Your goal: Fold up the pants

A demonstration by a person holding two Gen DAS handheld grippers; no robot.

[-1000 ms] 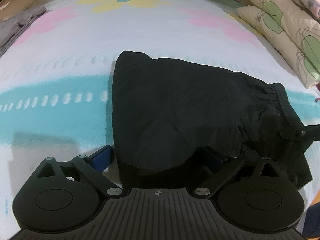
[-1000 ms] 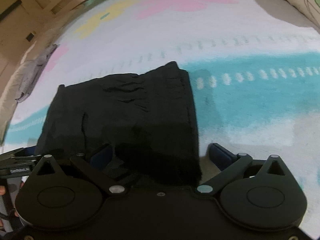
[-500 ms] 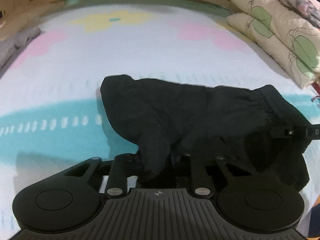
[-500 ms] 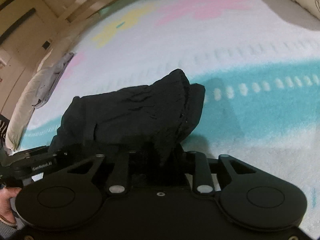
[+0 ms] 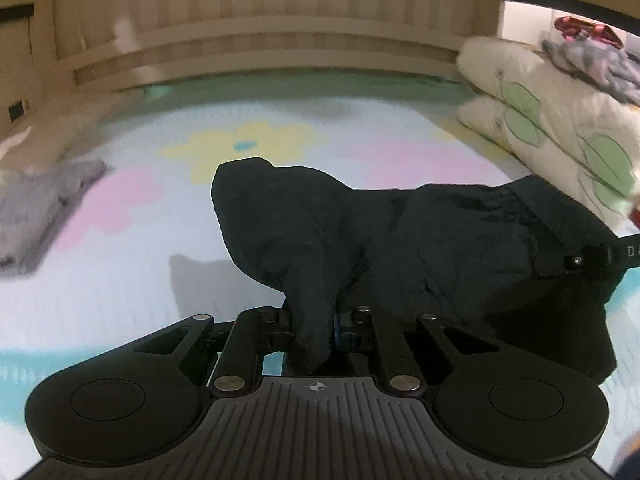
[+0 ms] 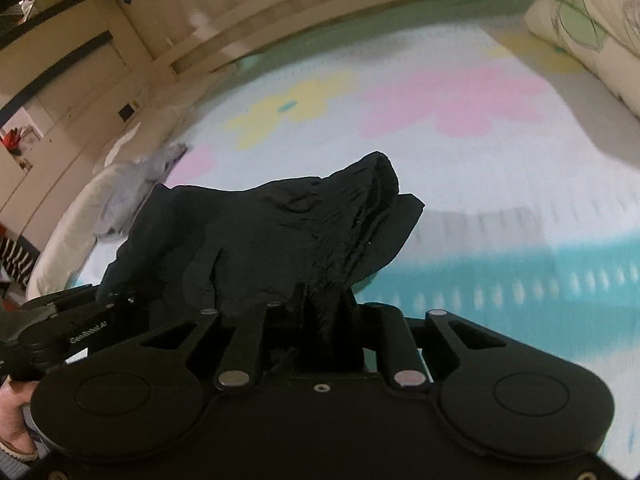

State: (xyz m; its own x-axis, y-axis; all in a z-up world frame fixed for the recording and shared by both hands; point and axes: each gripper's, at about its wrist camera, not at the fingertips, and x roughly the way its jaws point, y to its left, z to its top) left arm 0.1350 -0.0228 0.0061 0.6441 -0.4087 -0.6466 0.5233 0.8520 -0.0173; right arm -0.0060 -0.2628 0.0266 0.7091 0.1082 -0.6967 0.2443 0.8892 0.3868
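Observation:
The black pants (image 5: 420, 240) hang bunched in the air above the flowered bed cover. My left gripper (image 5: 314, 326) is shut on one near edge of the cloth, which drapes over its fingers. My right gripper (image 6: 320, 320) is shut on the other near edge of the same pants (image 6: 280, 232). Each gripper shows at the side of the other's view: the right one in the left wrist view (image 5: 608, 258), the left one in the right wrist view (image 6: 72, 324). The fingertips are hidden by cloth.
A bed cover (image 5: 280, 144) with yellow and pink flowers and a teal band lies below. Grey folded clothing (image 5: 40, 208) sits at the left. Stacked pillows (image 5: 560, 128) line the right side. A wooden bed frame (image 5: 280, 48) runs along the far end.
Both grippers closed on the near edge of the pants and lifted them off the bed. The cloth went from lying flat to hanging bunched, and both views tilted up toward the far bed frame.

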